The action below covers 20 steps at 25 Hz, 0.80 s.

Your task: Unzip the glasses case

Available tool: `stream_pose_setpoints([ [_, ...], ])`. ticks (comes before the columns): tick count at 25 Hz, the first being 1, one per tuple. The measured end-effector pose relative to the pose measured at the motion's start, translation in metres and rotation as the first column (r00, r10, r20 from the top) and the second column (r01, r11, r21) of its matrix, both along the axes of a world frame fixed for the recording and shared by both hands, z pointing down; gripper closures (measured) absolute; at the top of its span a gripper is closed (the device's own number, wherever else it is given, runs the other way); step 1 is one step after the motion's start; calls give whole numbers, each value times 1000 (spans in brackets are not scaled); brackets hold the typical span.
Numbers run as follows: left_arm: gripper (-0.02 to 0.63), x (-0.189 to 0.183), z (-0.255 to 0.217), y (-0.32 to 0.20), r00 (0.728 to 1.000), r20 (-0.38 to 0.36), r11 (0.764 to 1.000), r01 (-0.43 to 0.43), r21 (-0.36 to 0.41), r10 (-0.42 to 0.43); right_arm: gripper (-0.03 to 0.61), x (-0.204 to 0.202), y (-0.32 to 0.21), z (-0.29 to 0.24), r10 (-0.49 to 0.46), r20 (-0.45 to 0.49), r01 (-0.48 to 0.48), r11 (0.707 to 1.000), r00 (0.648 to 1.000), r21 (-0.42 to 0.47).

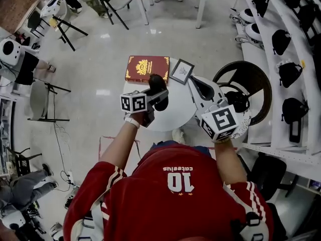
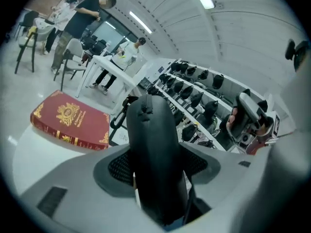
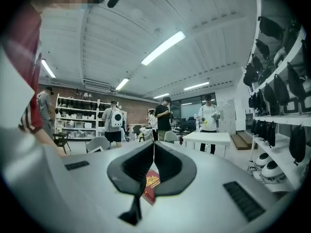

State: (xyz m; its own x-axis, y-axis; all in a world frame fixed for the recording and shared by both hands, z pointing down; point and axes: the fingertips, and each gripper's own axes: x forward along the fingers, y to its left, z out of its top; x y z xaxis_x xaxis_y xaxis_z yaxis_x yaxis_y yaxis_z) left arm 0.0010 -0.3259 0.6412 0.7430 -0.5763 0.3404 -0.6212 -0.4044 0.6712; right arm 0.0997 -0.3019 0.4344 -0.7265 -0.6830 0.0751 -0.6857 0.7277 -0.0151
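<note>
The left gripper (image 1: 156, 98) has its jaws clamped on the black glasses case (image 1: 157, 82), one pad pressed to each broad side. The case stands on end between them, and its upper end rises past the jaw tips. In the left gripper view the zipper seam (image 2: 143, 111) runs up the narrow edge that faces the camera, and it looks closed all along the stretch that shows. The case is held over the far left part of the round white bench (image 1: 175, 115); whether its lower end touches the top cannot be told. Just beyond it, at the far edge of the bench, lies a red book with gold ornament (image 1: 147, 68), flat, cover up. A small dark-framed picture (image 1: 181, 71) lies just right of the book. The right gripper (image 1: 199, 87) is over the right part of the bench, well apart from the case, and points toward the far left. Its jaws are together and meet at the tips with nothing between them. Along the right wall run white shelves (image 1: 301, 54) that carry black gear.
</note>
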Motion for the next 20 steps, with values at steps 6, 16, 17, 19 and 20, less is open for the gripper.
stream_pose_setpoints([
  [6,339,-4,80,-11,1000,11,987,5,-160,-4,560,-7,-15,24,-20,-46,18,999,999,-43],
  [16,337,-11,170,-18,999,28,950,41,-309,-34,560,-6,-35,61,-33,-109,20,993,993,-120],
  [17,337,-10,175,-19,999,30,948,40,-316,-32,560,-6,-37,63,-33,-111,19,991,993,-129],
  [19,337,-12,186,-22,999,41,941,48,-335,-36,560,-5,-40,68,-30,-111,14,990,993,-143],
  [20,337,-14,191,-23,998,47,936,55,-347,-41,560,-5,-41,70,-29,-110,12,989,993,-149],
])
